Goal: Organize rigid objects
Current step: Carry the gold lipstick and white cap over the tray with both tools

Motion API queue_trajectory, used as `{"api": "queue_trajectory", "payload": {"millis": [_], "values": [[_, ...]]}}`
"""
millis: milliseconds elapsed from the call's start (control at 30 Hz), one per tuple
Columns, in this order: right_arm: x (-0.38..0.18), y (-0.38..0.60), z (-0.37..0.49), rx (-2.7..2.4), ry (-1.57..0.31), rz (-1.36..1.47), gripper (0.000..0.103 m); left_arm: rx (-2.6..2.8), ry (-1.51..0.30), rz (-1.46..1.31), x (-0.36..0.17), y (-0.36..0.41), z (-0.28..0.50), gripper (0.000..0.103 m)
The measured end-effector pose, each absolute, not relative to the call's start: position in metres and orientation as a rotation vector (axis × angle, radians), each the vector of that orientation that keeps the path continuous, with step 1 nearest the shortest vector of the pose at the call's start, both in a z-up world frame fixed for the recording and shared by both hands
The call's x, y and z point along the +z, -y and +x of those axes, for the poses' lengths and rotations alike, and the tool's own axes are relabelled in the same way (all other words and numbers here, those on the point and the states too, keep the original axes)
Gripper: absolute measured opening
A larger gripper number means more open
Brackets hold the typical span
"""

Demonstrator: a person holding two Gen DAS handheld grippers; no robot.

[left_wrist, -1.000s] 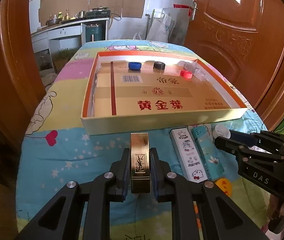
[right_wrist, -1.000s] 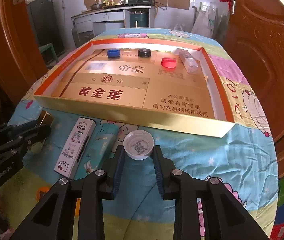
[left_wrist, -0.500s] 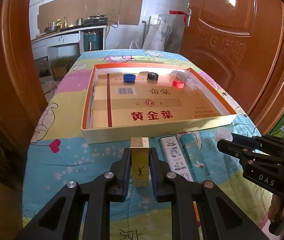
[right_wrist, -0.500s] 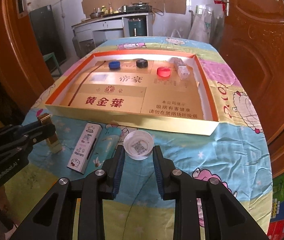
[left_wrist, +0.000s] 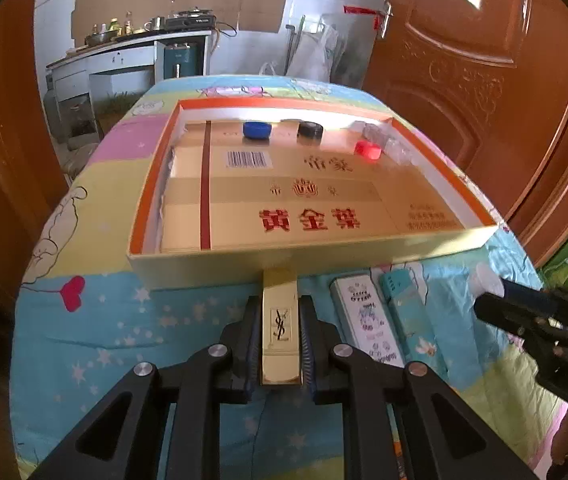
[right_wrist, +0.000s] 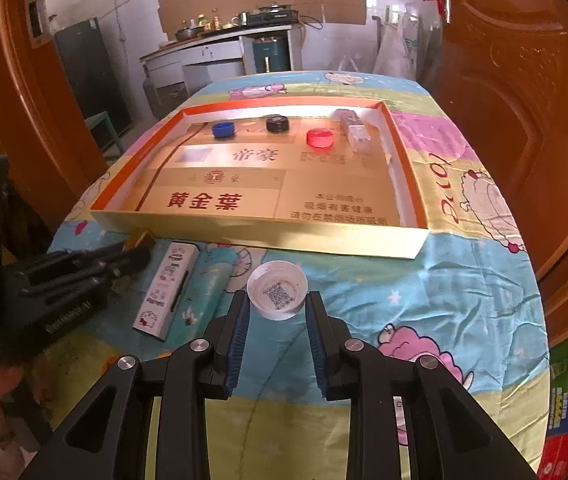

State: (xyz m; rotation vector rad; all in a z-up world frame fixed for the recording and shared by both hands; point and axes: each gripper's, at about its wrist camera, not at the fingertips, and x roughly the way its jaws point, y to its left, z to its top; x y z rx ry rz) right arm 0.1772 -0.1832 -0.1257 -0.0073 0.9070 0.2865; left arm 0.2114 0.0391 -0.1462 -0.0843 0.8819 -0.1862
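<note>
Your left tongs (left_wrist: 279,332) are clamped on the gold rectangular lipstick case (left_wrist: 279,320), low in the middle of the left wrist view, its far end right at the near wall of the shallow gold-and-orange cardboard tray (left_wrist: 324,256). Your right tongs (right_wrist: 277,320) grip the white plastic bottle cap (right_wrist: 277,290), open side up, low centre in the right wrist view, above the cartoon-print cloth (right_wrist: 424,280) on the bench.

The lipstick case is smooth and narrow; if you tilt it while lifting over the tray wall, it could slide out between the pads or catch the wall and shove the light tray. The cap is held only by its thin rim, so a twist could pop it free. Both tongs aim at the same tray, and they could bump if you cross over.

The right wrist view shows the cap's printed inside and the clear plastic box (right_wrist: 354,132) at upper right of the tray; the left wrist view shows the case's logo. Both show the blue cap (left_wrist: 257,129), black cap (left_wrist: 310,131) and red cap (left_wrist: 368,149) near the far wall, and the two slim boxes (left_wrist: 368,316) lying outside.
</note>
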Motion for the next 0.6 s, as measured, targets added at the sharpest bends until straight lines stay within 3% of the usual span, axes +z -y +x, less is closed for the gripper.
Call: {"api": "queue_trajectory", "payload": {"millis": [600], "values": [[-0.131,0.184,0.175,0.304,-0.924,0.018,0.030,-0.196,-0.862,-0.061,-0.131,-0.035,0.189,0.018]]}}
